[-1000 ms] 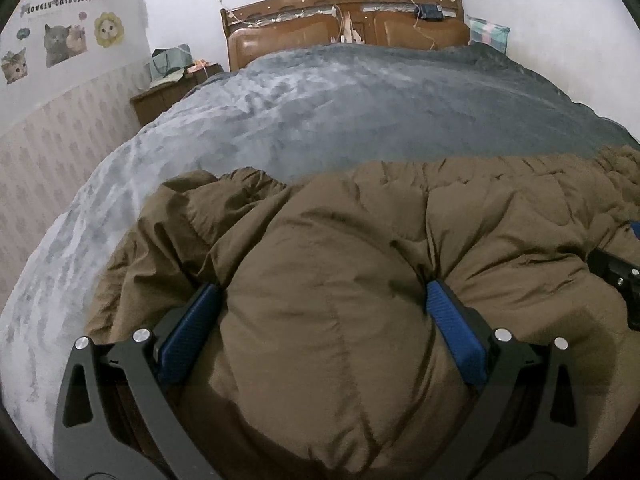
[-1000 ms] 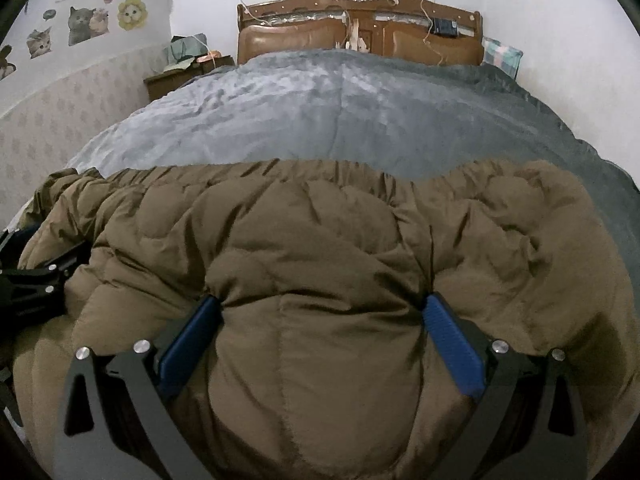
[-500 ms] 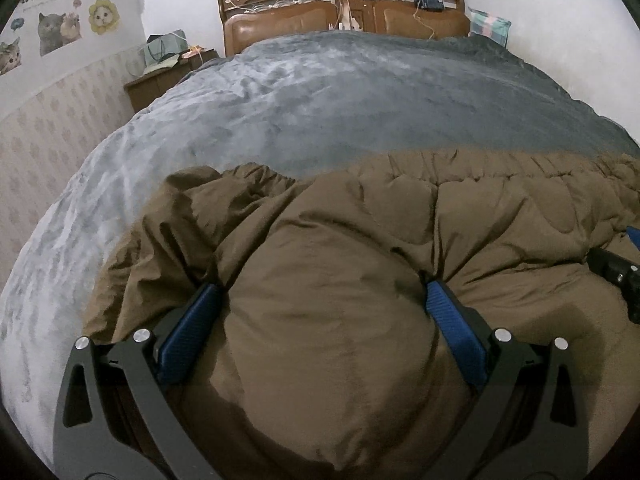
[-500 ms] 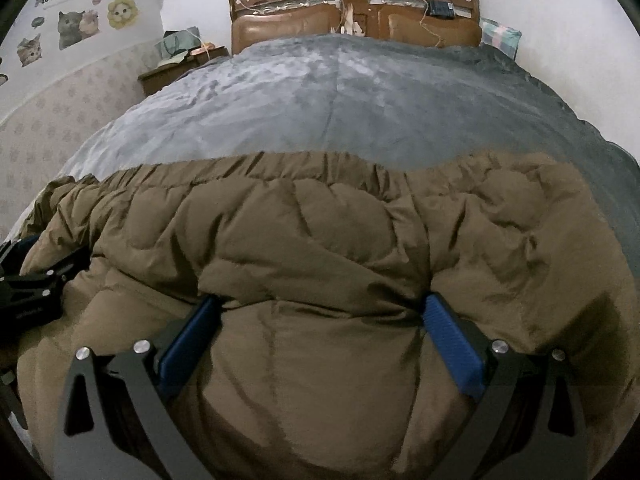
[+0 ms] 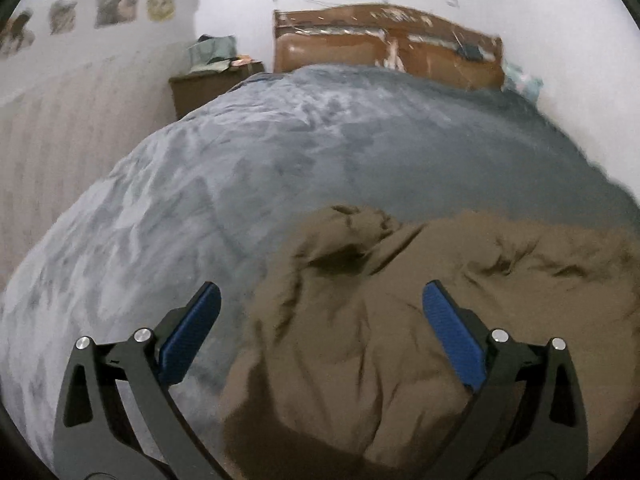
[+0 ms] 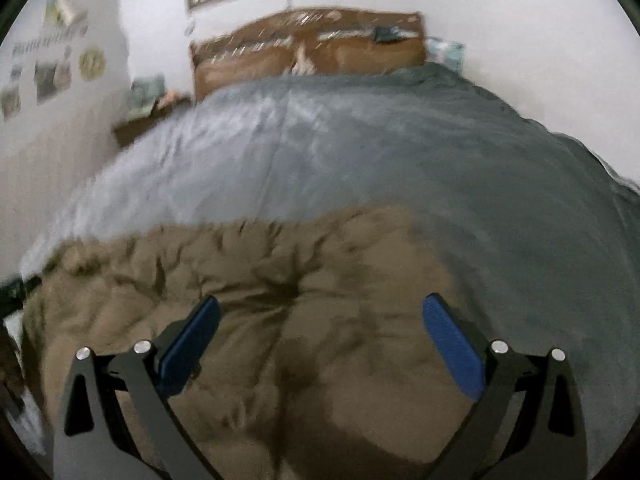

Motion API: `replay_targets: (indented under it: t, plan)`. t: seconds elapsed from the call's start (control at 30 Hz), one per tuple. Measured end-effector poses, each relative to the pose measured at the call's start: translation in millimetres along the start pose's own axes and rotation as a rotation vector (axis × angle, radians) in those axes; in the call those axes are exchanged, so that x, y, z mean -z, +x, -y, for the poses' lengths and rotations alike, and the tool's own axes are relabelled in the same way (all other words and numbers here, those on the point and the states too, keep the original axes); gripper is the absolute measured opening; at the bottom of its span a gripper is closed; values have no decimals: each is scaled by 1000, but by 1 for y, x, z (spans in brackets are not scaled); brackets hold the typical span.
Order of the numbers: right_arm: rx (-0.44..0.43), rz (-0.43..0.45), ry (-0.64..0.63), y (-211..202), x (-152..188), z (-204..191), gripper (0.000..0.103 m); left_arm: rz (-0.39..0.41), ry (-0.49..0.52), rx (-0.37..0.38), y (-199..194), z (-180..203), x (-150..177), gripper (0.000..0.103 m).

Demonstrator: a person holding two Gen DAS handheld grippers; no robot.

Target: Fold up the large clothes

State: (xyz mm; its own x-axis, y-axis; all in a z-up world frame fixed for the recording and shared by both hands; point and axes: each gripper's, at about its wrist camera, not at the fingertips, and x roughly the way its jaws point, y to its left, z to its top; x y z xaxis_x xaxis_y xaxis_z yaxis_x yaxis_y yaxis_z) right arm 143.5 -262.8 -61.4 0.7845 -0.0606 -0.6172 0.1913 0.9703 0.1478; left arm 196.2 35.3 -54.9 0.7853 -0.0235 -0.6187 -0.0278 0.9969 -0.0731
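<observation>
A puffy brown jacket lies bunched on the near part of the grey bedspread. In the left wrist view my left gripper hovers open over the jacket's left end, its left blue pad over bare bedspread and its right pad over brown fabric. In the right wrist view the jacket spreads across the lower left. My right gripper stands open above the jacket's right part, near its right edge. Nothing is pinched by either gripper. Both views are motion-blurred.
The grey bedspread runs back to a wooden headboard. A brown nightstand with clutter stands at the bed's far left against a sticker-covered wall. A pillow lies at the far right corner.
Both grippers have lifted off the jacket, which they were pressing into with wide jaws. The left one has swung left, so bare bedspread now shows under its left finger.
</observation>
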Motion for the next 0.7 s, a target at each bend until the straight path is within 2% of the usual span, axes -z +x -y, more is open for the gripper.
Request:
replay_targets:
  t: [0.1, 0.17, 0.33, 0.47, 0.6, 0.7]
  plan:
    - [-10, 38, 96, -30, 7, 32, 101, -4, -47, 29, -21, -13, 4, 100]
    - [-19, 31, 126, -38, 16, 47, 101, -31, -44, 44, -31, -19, 14, 100]
    - [-61, -59, 188, -39, 48, 76, 101, -80, 26, -5, -31, -22, 33, 100]
    - [-102, -120, 211, -32, 63, 73, 101, -143, 13, -2, -25, -24, 47, 100]
    - [-43, -193, 88, -17, 74, 50, 101, -182, 104, -24, -19, -12, 64, 100]
    - [-53, -242, 113, -2, 81, 52, 101, -193, 155, -25, -17, -1, 69, 100]
